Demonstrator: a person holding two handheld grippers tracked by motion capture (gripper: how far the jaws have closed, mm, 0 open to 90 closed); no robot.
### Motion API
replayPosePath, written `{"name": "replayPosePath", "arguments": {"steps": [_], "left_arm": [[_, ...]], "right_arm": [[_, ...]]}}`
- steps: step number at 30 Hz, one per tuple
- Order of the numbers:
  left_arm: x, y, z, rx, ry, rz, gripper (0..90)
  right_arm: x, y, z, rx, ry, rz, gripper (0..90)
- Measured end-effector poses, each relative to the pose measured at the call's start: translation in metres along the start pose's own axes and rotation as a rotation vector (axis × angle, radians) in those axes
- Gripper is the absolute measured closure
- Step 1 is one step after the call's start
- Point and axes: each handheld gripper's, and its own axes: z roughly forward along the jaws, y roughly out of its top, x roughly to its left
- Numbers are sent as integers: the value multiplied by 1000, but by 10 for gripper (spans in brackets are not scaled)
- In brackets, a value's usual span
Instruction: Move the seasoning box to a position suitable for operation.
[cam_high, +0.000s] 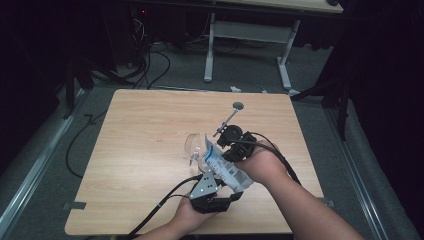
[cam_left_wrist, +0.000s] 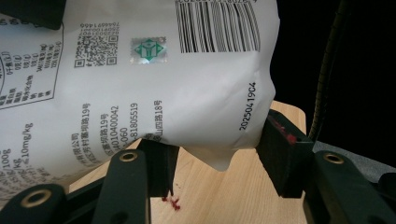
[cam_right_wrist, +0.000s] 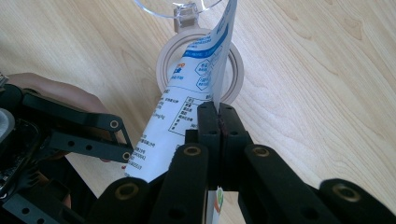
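White packet (cam_high: 222, 165) hangs above the near middle of the wooden table (cam_high: 140, 150), its lower body grasped between the left gripper's (cam_high: 212, 192) jaws, its edge pinched in the right gripper's (cam_high: 231, 142) clenched jaws, its top tilted over a clear glass (cam_high: 195, 146).

The place reads as a lab or recording room: a light wooden tabletop (cam_high: 150, 150) stands alone on grey carpet (cam_high: 240, 75), dark curtains close off both sides, loose black cables (cam_high: 150, 70) run across the floor, and a white-legged desk (cam_high: 250, 35) stands behind.
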Motion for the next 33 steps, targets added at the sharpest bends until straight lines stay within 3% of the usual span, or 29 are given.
{"name": "replayPosePath", "arguments": {"steps": [33], "left_arm": [[-1, 3, -1, -9, -2, -10, 508]], "right_arm": [[-1, 3, -1, 0, -6, -4, 900]]}}
